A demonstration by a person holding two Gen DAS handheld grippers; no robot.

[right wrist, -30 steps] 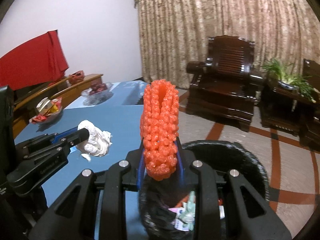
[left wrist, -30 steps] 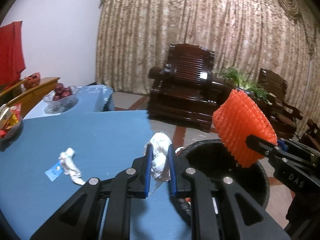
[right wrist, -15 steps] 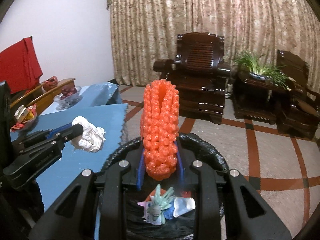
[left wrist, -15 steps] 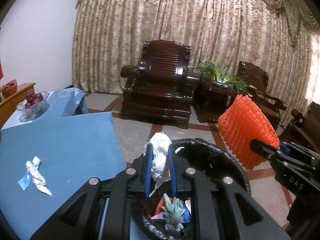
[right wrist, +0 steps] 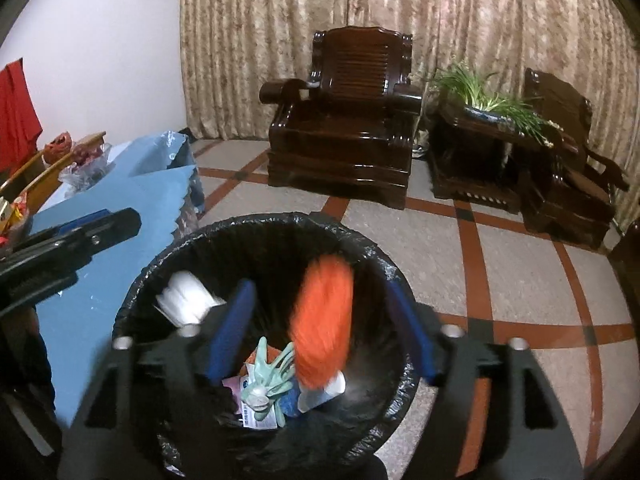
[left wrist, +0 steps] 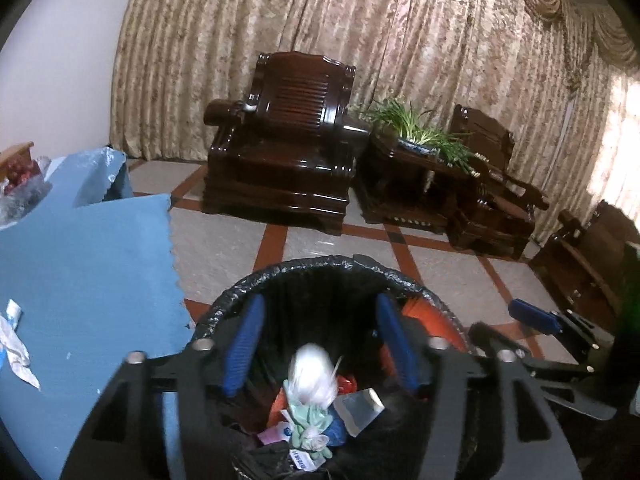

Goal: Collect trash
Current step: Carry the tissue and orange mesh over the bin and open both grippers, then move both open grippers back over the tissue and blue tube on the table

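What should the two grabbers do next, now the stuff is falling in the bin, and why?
Probably swing the left gripper back to the blue table for the crumpled wrapper lying there. Both grippers' fingers have just been opening: the white tissue and orange foam net are blurred, dropping into the black-lined bin, so the right gripper holds nothing either.
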